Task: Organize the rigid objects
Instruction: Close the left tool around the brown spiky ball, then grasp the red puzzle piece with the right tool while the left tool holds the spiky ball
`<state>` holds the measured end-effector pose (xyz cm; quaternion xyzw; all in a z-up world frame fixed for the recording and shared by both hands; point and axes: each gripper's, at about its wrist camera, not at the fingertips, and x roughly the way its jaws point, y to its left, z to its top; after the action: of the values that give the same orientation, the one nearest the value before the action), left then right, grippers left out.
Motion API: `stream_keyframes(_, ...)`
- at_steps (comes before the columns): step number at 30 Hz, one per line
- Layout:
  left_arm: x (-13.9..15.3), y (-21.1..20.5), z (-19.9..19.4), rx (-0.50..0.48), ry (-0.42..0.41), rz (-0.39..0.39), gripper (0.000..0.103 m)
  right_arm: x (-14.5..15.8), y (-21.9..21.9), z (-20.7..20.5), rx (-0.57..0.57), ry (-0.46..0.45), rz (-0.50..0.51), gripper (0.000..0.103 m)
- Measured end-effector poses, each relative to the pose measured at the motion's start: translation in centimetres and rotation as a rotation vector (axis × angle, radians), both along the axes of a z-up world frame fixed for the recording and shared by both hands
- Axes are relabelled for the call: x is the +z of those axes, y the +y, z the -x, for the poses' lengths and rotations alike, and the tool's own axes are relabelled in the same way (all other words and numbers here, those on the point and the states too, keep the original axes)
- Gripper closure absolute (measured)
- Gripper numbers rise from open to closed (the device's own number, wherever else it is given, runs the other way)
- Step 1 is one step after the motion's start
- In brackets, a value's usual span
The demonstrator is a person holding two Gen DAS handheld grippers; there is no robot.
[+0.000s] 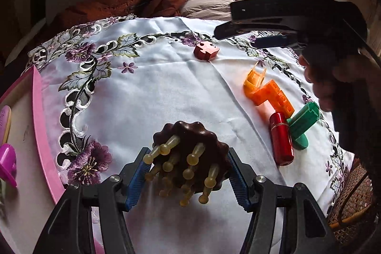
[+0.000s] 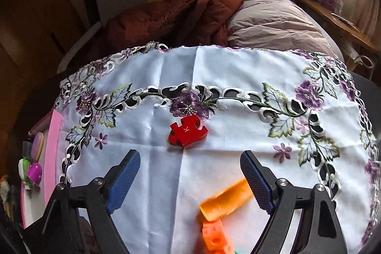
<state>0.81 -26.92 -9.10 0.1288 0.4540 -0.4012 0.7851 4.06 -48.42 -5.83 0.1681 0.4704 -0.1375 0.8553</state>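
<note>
Your left gripper (image 1: 189,170) is pinching the brown massager (image 1: 193,154), its blue pads pressed on the scalloped rim and the pale pegs pointing back at the camera, lifted clear of the cloth (image 1: 154,87). The pink tray (image 1: 39,116) sits at the cloth's left edge with a few small things already in it, so that looks like where the massager belongs. Carry it level over the pink rim before you lower it, and set it on a bare patch of the tray; the pads grip a curved, ridged edge, so don't loosen them until it rests. Your right gripper (image 2: 190,177) is spread with nothing between its jaws, hanging above the cloth with the red puzzle piece (image 2: 188,131) just ahead of it and the orange parts (image 2: 226,202) below, near its right finger. The piece is low and flat: come down squarely over it and close across its narrow sides, so the pads catch the edges rather than slide over the top. The red cylinder (image 1: 281,138) and green part (image 1: 303,125) lie touching beside the orange ones; leave them undisturbed for now.
</note>
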Motion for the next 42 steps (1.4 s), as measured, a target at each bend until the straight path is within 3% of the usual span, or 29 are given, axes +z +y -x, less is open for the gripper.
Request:
stream_keyframes(8,-0.1,0.2,-0.6,0.015,0.04,0.028,0.039,-3.0,-0.5,-5.1,0.03,0.1,0.041,0.019)
stream_keyframes(9,-0.1,0.3,-0.6,0.017,0.042,0.03,0.039,-3.4,-0.6,-5.4,0.034,0.116,0.039,0.029)
stream_keyframes(10,-0.1,0.3,-0.6,0.018,0.043,0.032,0.039,-3.8,-0.6,-5.6,0.034,0.133,0.048,0.055)
stream_keyframes(13,-0.1,0.3,-0.5,0.02,0.042,0.033,0.039,-3.9,-0.2,-5.4,0.065,0.137,0.031,0.055)
stream_keyframes(23,0.4,1.0,0.1,0.028,0.018,0.028,0.04,-0.6,3.8,-0.1,0.15,0.059,0.033,0.054)
stream_keyframes(34,4.7,5.6,2.1,0.087,-0.061,0.074,0.04,-3.3,9.5,4.1,0.218,0.096,0.054,0.054)
stream_keyframes(42,6.6,8.3,2.8,0.144,-0.117,0.082,0.04,-4.7,9.3,4.5,0.202,0.099,0.046,0.054)
